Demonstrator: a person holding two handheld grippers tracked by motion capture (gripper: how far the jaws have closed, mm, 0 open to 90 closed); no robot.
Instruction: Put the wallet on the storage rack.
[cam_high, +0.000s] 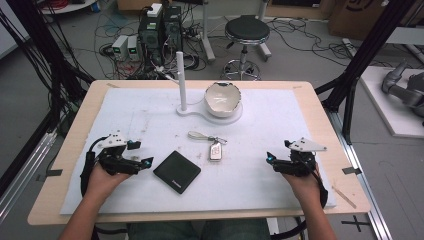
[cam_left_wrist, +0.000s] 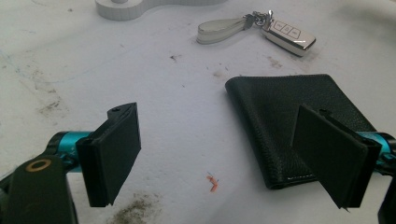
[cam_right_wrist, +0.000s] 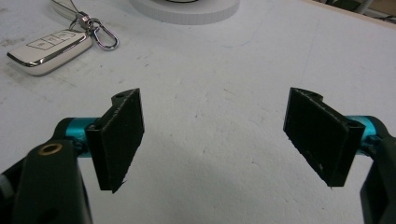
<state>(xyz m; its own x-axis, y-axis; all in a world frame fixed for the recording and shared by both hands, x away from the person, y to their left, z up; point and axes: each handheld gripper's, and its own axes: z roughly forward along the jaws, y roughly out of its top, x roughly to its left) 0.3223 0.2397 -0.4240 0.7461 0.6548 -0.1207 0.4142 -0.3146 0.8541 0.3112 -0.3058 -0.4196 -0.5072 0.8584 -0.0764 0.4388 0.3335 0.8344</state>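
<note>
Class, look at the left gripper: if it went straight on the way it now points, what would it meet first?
Most likely the black wallet. The left gripper has open jaws, and the wallet lies just ahead, partly behind one jaw. The key fob lies farther on. Depth is hard to judge, so it might pass beside the wallet's edge.

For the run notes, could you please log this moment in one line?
left gripper: open, beside wallet | right gripper: open, empty | car key: on mat, untouched
</note>
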